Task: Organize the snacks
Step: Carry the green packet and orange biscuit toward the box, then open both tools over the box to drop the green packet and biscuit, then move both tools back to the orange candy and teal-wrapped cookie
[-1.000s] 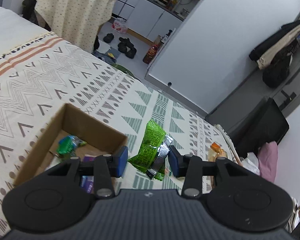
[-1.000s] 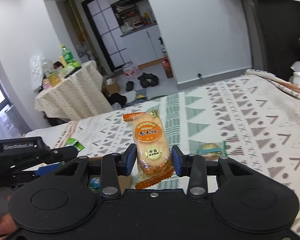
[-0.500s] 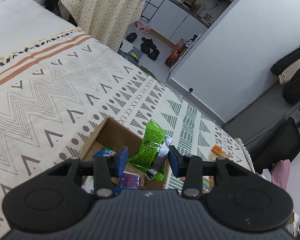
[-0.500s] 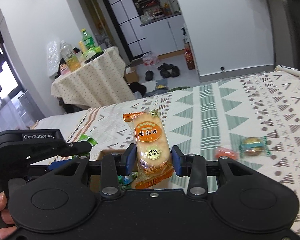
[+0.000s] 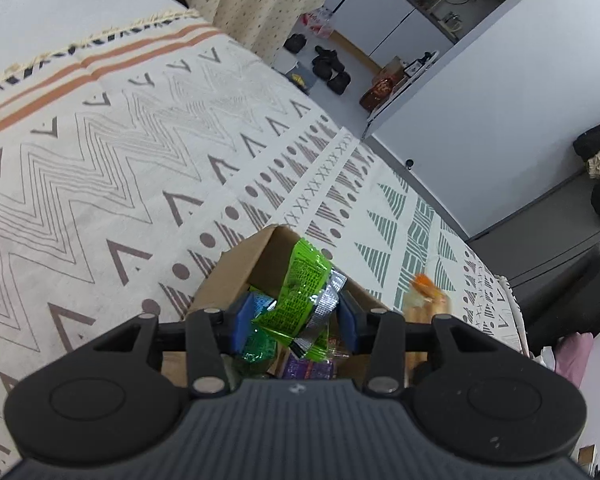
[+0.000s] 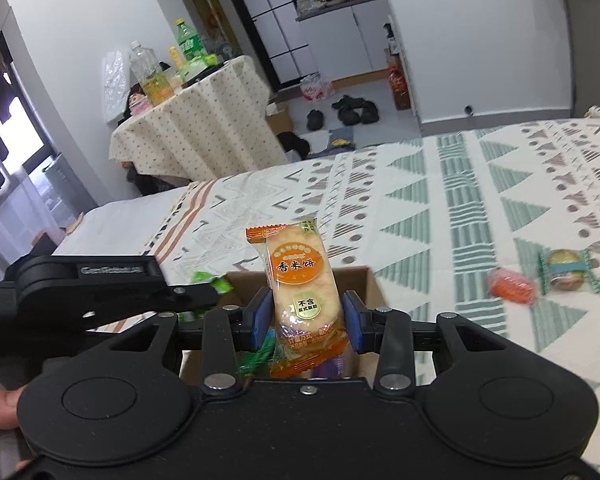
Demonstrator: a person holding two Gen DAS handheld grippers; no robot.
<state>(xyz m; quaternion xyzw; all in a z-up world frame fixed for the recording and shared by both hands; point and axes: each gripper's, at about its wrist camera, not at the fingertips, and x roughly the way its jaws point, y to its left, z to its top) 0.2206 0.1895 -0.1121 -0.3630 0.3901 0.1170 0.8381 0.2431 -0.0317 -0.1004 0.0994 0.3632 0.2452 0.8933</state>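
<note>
My left gripper [image 5: 294, 322] is shut on a green snack packet [image 5: 304, 292] and holds it over the open cardboard box [image 5: 236, 264], which has several snacks inside. My right gripper [image 6: 306, 318] is shut on an orange rice-cracker packet [image 6: 302, 284], held upright just above the same box [image 6: 360, 280]. The left gripper with its green packet also shows in the right wrist view [image 6: 204, 292], at the box's left side. Two more wrapped snacks lie on the bedspread to the right: an orange one [image 6: 510, 286] and a round one in a green wrapper [image 6: 566, 270].
The box sits on a patterned bedspread [image 5: 120, 184]. Beyond the bed's edge stands a cloth-covered table [image 6: 196, 128] with bottles, and shoes lie on the floor [image 6: 352, 112]. A white wall [image 5: 480, 80] runs along the bed's far side.
Both grippers have moved toward and over the cardboard box, each still holding its packet. The box now lies directly under both.
</note>
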